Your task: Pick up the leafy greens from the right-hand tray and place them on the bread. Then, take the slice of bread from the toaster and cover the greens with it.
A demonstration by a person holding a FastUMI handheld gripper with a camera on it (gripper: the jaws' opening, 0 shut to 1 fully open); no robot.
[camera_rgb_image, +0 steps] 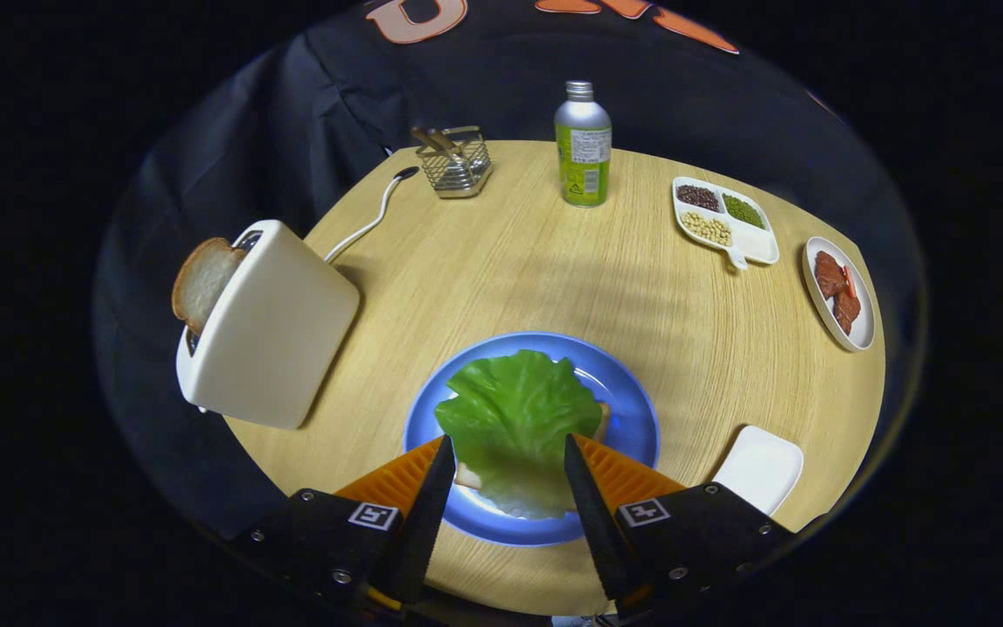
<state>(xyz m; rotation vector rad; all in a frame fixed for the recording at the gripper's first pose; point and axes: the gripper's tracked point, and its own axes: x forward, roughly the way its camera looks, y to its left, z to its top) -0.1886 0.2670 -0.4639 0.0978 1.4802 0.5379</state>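
On blue plate [632, 409], leafy greens [514, 418] cover bread [468, 475]; gripper [506, 453] open above. Risk: toaster [271, 335] slice [201, 283] slips, 1 leaf shifts

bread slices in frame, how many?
2. One slice of bread stands in the toaster. The other bread lies on the blue plate, mostly under the greens, between the open gripper fingers.

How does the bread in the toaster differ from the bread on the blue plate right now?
The toaster slice stands on edge in the toaster, bare and plain to see. The plate slice lies flat on the blue plate, mostly hidden under the lettuce leaf, between the open tool's fingers. Both look like light bread with a brown crust.
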